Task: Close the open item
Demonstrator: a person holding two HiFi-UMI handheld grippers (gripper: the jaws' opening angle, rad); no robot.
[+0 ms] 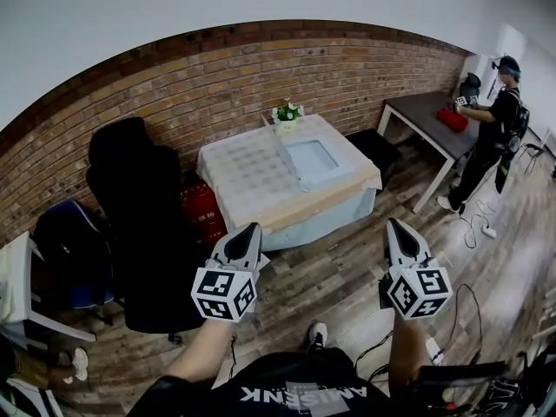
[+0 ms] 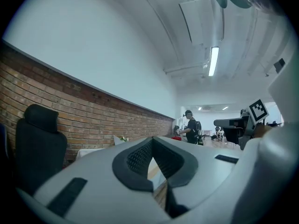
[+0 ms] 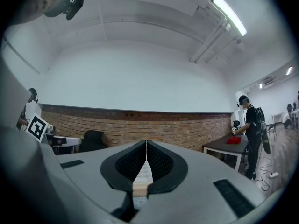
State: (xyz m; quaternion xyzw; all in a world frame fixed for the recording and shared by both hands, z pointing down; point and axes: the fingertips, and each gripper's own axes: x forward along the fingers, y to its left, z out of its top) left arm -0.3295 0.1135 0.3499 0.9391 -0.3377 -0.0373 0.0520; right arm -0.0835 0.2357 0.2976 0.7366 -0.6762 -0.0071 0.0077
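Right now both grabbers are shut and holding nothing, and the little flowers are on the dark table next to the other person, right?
Not quite. The flowers stand on the cloth-covered table, at its far edge, as the head view shows. The rest is right: the left gripper and the right gripper are both shut and empty.

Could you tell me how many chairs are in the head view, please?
2: a black office chair left of the covered table, a blue chair further left. A dark shape right of the table may be another.
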